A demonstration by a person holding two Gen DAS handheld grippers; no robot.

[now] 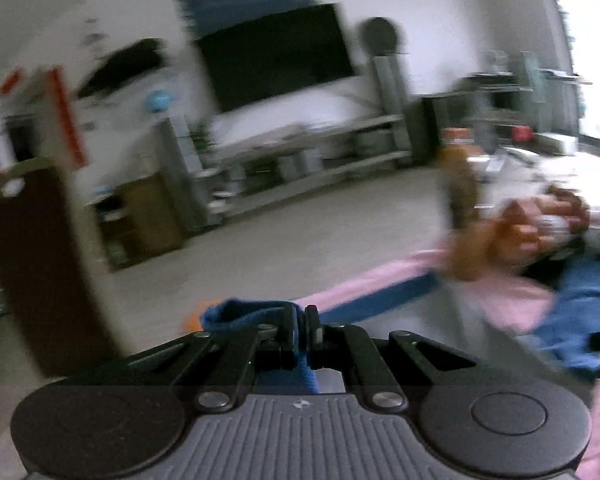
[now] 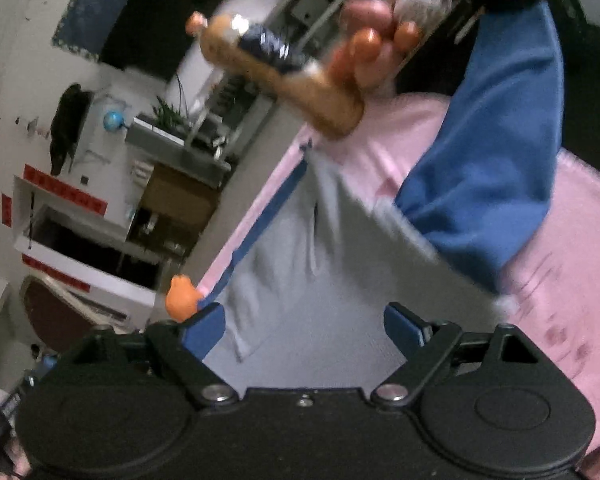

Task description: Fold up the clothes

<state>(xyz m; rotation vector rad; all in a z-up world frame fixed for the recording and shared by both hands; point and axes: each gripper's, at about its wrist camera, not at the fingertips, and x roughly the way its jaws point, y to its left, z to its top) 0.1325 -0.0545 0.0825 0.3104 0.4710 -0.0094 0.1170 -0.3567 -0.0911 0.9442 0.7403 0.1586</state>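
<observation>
The left gripper (image 1: 300, 322) is closed tight on a blue cuff (image 1: 240, 316) of the grey-and-blue garment (image 2: 320, 248). The right gripper (image 2: 304, 330) is held wide over the grey body, with nothing pinched. The garment is spread on a pink cloth (image 2: 572, 248); its blue hem (image 2: 260, 228) seems to run diagonally, though blur hinders.

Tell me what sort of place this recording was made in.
Most likely a home living room: a large dark television hangs on the wall above a long low media shelf, and a grey and blue garment lies on a pink-covered surface.
</observation>
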